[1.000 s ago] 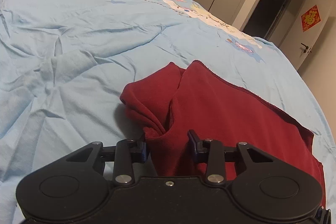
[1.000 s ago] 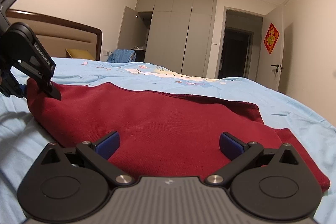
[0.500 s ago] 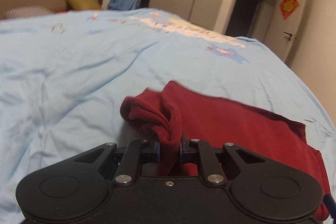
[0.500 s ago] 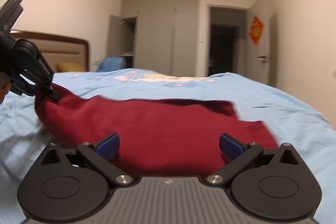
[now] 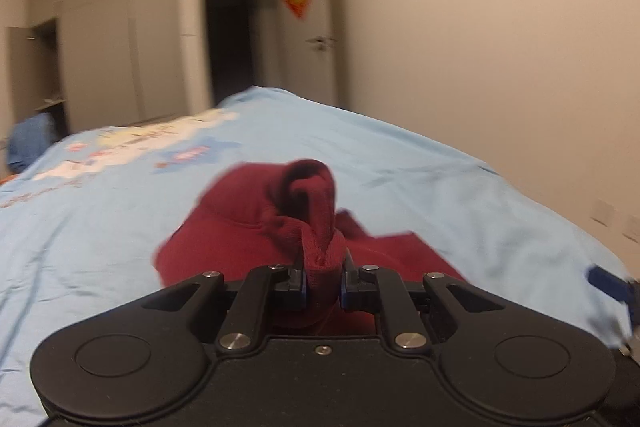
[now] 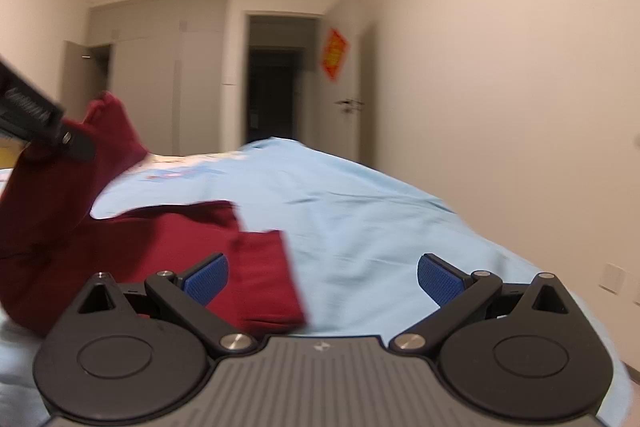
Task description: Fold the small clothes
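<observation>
The dark red garment (image 5: pixel 248 227) lies on the light blue bedsheet (image 5: pixel 420 179), with one bunched part of it lifted clear of the bed. That bunch is pinched in the left gripper (image 5: pixel 323 283), whose jaws are closed tight on a thick roll of the red cloth; above the jaws the fabric curls into a rounded loop, and below it the rest of the garment drapes down to the sheet. In the right wrist view the same raised part shows at the far left, held up by the black body of the left gripper (image 6: pixel 48 131), while the lower portion spreads flat across the bed toward a squared-off edge near the middle. The right gripper (image 6: pixel 322 277) has its jaws spread wide with nothing between them; its left blue pad (image 6: pixel 206 277) sits over the flat red cloth and its right blue pad over bare sheet. Beyond the bed stand a grey wardrobe (image 6: pixel 168 83) with one door ajar, a dark doorway (image 6: pixel 274 99), and a red diamond-shaped decoration (image 6: pixel 335 54) on an open door.
</observation>
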Demonstrator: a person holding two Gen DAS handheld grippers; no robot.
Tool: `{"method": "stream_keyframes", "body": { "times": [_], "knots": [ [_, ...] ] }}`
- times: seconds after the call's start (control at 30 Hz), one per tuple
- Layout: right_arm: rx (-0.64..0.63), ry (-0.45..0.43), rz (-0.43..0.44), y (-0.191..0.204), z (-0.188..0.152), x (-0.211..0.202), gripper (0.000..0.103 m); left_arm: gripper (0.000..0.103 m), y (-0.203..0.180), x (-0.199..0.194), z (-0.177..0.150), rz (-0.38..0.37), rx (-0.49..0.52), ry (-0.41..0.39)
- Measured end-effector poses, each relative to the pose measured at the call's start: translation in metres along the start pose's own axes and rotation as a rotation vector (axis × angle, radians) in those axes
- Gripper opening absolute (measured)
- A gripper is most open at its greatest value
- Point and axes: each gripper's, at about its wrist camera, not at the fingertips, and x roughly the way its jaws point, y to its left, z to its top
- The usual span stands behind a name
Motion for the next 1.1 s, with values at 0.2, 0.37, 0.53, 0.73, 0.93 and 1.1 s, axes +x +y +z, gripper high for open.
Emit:
{"method": "stream_keyframes", "body": {
  "times": [0.2,0.37,0.53,0.73,0.93,1.1],
  "knots": [
    [0.069,0.057,-0.053,-0.018,-0.007,0.011,0.103,0.034,-0.018,0.005,-0.026,-0.119,-0.017,0.067],
    [0.081,0.080,-0.033,-0.019,-0.012,0.014,0.103,0.058,-0.011,-0.012,-0.039,-0.139,-0.020,0.042],
    [0.103,0.083,0.021,-0.018,-0.011,0.015,0.103,0.073,-0.011,-0.035,-0.045,-0.117,0.031,0.005],
    [0.181,0.074,0.190,-0.027,0.007,0.020,0.103,0.088,-0.011,-0.058,-0.050,-0.012,0.087,-0.045],
    [0.280,0.192,0.528,-0.028,0.044,0.063,0.103,0.085,0.004,-0.045,-0.054,0.037,0.076,0.001],
    [0.291,0.298,0.661,-0.008,0.064,0.106,0.094,0.068,0.008,-0.031,-0.060,0.055,0.093,0.037]
  ]
}}
